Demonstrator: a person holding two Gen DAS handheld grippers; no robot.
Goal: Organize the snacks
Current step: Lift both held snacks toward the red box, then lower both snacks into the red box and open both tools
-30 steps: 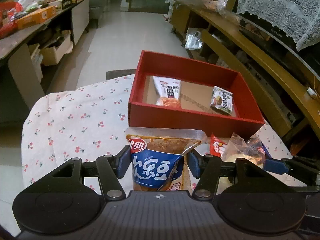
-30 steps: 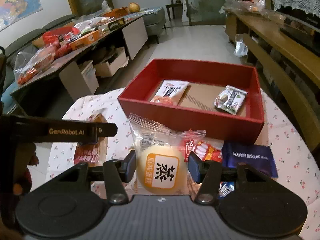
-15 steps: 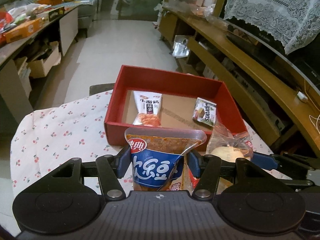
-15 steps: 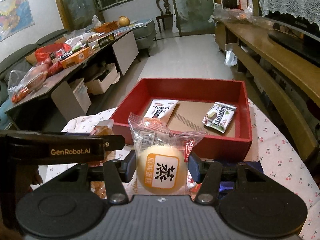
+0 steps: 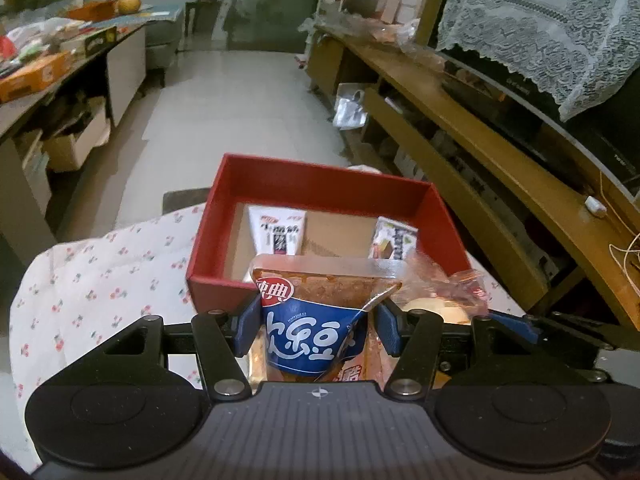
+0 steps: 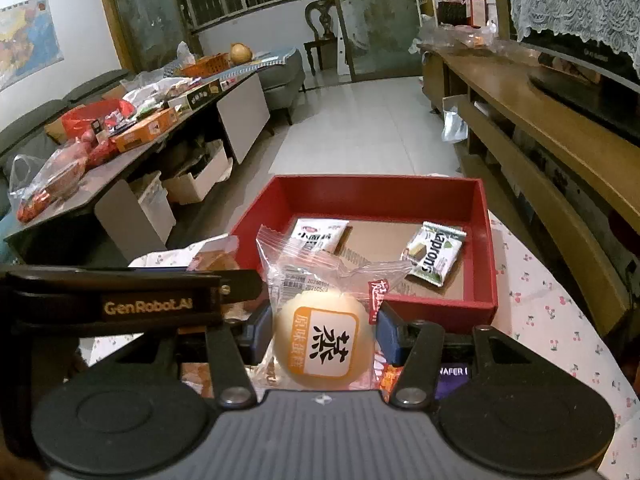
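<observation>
The red box (image 5: 320,184) sat open on the tabletop (image 5: 100,272), whose cloth was white with small cherries, and serves here as the landmark. Just before its near wall, toward the left, the left claw (image 5: 316,326) was clamped on a blue-and-brown snack pouch (image 5: 320,320), held upright with its clear top edge level with the box's front rim. Inside the box, on a brown cardboard floor, a white noodle-snack packet (image 6: 320,234) lay at the left and a green-and-white wafer packet (image 6: 434,252) lay at the right, well apart from each other. Before the near wall, further right, the right claw (image 6: 320,338) was closed on a round cake in a clear wrapper (image 6: 320,336), also held upright. Below that claw, on the tabletop near the box's front right corner, a dark purple wafer pack (image 6: 452,376) was partly hidden.
</observation>
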